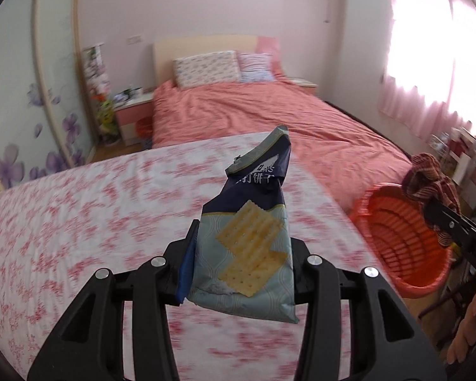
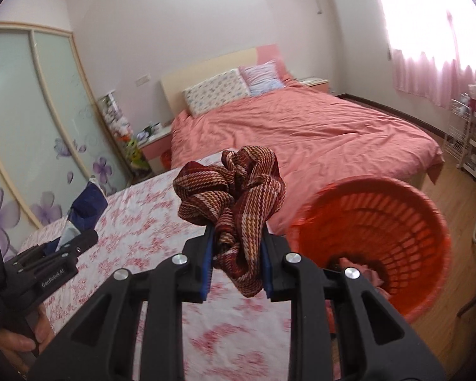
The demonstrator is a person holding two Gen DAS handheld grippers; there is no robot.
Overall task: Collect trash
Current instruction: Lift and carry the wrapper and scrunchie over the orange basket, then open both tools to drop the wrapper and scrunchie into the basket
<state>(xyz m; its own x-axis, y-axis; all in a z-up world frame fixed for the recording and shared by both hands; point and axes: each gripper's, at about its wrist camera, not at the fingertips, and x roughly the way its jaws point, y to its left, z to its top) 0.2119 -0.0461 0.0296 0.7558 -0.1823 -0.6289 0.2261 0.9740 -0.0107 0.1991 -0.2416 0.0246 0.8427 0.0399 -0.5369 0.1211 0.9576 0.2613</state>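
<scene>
Striped cloth (image 2: pixel 234 197) in tongs, orange basket (image 2: pixel 428 222) holding scraps

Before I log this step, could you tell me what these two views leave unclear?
- Orange basket contents: right wrist view, mostly hidden by its wall and the right gripper.
- Cracker bag contents: both views, opaque wrapper.
- Nightstand items: too small, blurred.

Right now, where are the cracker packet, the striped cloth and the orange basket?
Blue cracker packet (image 1: pixel 250 238), left wrist view, printed front.
Red striped woven cloth (image 2: pixel 234 187), right wrist view, bunched top.
Orange plastic slatted basket (image 2: pixel 396 222), right wrist view, inner wall.
</scene>
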